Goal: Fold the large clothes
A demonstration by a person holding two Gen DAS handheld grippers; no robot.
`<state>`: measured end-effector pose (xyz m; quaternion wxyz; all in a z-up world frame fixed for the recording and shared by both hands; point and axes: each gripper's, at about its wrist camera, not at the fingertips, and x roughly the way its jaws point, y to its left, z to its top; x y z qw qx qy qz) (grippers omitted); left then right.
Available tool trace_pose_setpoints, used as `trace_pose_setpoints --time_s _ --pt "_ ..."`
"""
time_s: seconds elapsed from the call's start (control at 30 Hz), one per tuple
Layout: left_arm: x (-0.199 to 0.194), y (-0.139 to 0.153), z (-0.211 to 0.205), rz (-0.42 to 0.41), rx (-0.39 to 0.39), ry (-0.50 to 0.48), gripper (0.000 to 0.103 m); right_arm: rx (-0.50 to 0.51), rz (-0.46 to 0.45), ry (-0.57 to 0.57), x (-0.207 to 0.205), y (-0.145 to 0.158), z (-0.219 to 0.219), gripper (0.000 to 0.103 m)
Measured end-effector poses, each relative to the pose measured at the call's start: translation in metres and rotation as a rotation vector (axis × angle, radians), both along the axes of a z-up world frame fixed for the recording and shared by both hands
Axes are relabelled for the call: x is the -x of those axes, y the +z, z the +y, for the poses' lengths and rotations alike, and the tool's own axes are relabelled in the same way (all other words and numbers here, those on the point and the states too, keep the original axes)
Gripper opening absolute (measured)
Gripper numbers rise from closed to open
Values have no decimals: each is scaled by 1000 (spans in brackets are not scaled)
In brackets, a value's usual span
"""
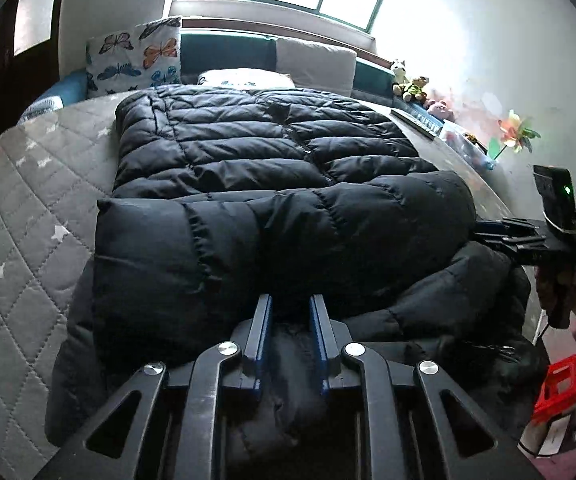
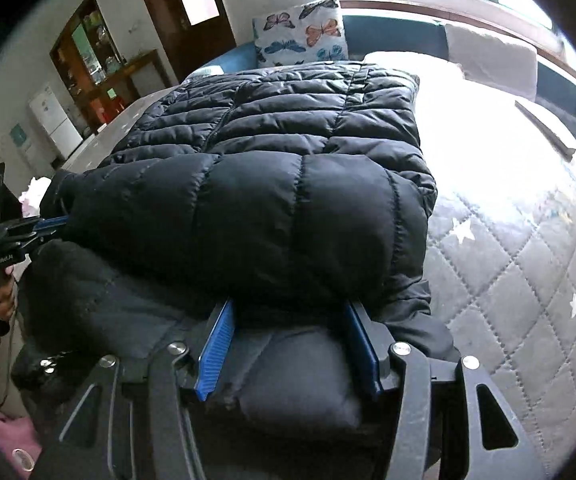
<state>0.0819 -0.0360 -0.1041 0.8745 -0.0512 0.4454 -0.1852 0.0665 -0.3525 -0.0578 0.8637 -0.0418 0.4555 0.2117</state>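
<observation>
A black puffer jacket (image 1: 271, 148) lies spread on the bed, and a puffy part of it (image 1: 288, 236) is folded across its near end. My left gripper (image 1: 291, 300) is at that near edge, its jaws narrow and shut on dark jacket fabric bunched between the pads. In the right wrist view the same jacket (image 2: 308, 120) fills the middle. My right gripper (image 2: 290, 305) stands open and wide at the folded roll's near edge, with loose fabric lying between its fingers. Each gripper shows in the other view: the right gripper (image 1: 484, 232) and the left gripper (image 2: 53, 224), both at the jacket's sides.
The bed has a grey quilted cover (image 1: 27, 208) with white stars. A butterfly pillow (image 1: 135, 60) and cushions stand at the head under a bright window. Soft toys (image 1: 412, 84) and a pinwheel (image 1: 516, 136) line the right wall. A red object (image 1: 560, 384) sits low right.
</observation>
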Motion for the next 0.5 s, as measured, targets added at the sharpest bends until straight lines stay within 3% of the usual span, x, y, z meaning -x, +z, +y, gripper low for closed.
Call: trace_pose_setpoints --time_s 0.17,0.23,0.33,0.43,0.5 --pt "-1 26 -5 22 -36 6 22 54 47 7 -10 23 5 59" --pt "4 46 -11 -12 -38 -13 22 52 4 35 -6 43 10 61" --pt "7 76 -31 -75 26 -94 22 43 -48 101 -8 70 29 61" --pt "-4 81 -55 -64 80 -162 22 53 -47 149 -19 69 52 61" --pt "-15 74 -75 -56 70 -195 22 65 -39 170 -26 62 64 61"
